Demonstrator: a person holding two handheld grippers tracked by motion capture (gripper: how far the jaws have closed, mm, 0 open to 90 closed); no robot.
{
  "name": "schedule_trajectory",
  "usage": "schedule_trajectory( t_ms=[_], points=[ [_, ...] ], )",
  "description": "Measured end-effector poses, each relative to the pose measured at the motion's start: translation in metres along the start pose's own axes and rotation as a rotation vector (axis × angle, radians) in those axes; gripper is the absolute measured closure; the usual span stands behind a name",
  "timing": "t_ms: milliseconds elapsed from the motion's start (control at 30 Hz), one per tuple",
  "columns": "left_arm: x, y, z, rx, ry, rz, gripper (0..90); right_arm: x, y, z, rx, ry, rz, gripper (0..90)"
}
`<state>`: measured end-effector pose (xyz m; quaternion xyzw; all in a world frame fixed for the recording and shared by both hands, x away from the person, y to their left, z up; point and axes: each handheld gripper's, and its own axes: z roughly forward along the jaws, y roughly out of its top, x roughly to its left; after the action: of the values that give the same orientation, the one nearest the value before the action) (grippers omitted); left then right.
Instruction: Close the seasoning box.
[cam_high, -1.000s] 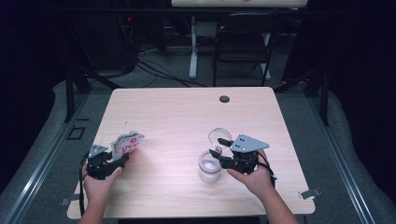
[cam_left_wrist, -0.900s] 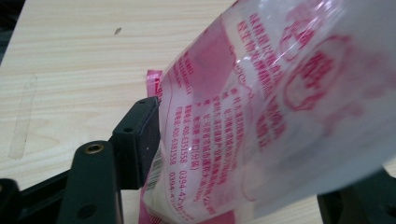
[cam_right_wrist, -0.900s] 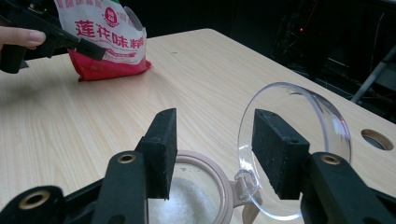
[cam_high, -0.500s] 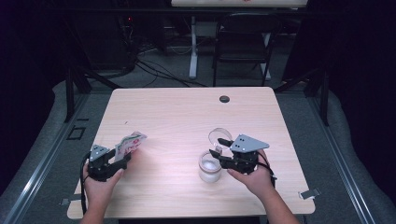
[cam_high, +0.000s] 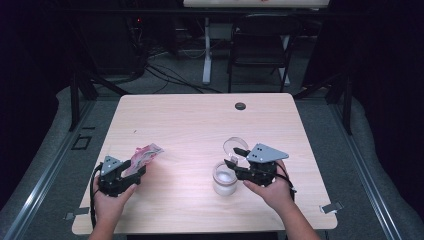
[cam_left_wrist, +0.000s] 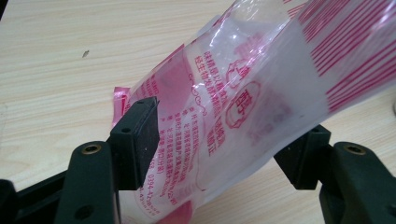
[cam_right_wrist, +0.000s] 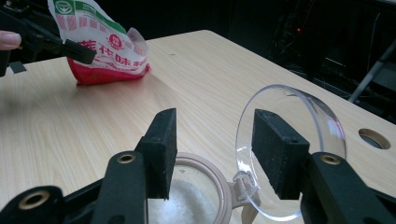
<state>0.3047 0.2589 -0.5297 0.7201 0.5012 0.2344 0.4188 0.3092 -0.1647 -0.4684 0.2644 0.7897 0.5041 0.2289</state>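
One bag (cam_left_wrist: 243, 107) between left gripper (cam_left_wrist: 219, 154) pads

A pale wooden bench (cam_high: 190, 125) stands on grey floor (cam_high: 360, 150); behind it a dark folding chair (cam_high: 260, 45) and tangled cables (cam_high: 165, 75) in gloom

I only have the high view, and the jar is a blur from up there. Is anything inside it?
Observer: Yes. The right gripper view shows white grains in the jar, with its clear lid hinged upright.
Operator: And the pink bag?
Observer: The bag is clear plastic with red print. It sits between the jaws of the left hand-held gripper, which have just been opening. I cannot tell whether the pads press it.
Operator: The other one?
Observer: The right hand-held gripper is open, its jaws astride the lid's near edge.
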Motion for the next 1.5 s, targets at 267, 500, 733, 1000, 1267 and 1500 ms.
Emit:
schedule_trajectory(
  t_ms=[267, 500, 733, 1000, 1267, 1500],
  points=[
    [-0.01, 0.001, -0.003, -0.003, -0.025, 0.023, 36.6, -0.001, 0.001, -0.002, -0.009, -0.007, 0.003, 50.4],
    [-0.021, 0.0, -0.003, 0.006, -0.051, 0.059, 36.6, 0.0, 0.001, -0.001, -0.006, -0.005, -0.002, 50.3],
    [-0.037, 0.0, 0.003, 0.027, -0.076, 0.113, 36.4, 0.001, 0.002, -0.001, -0.008, 0.001, -0.007, 50.1],
    [-0.055, 0.0, 0.01, 0.042, -0.107, 0.171, 36.1, 0.001, 0.002, -0.001, -0.008, 0.002, -0.006, 49.5],
    [-0.07, -0.001, 0.015, 0.058, -0.147, 0.203, 34.9, 0.002, 0.002, -0.001, -0.007, 0.003, -0.01, 48.8],
    [-0.08, -0.002, 0.017, 0.064, -0.167, 0.224, 34.9, 0.003, 0.002, -0.001, -0.005, 0.003, -0.013, 48.9]
  ],
)
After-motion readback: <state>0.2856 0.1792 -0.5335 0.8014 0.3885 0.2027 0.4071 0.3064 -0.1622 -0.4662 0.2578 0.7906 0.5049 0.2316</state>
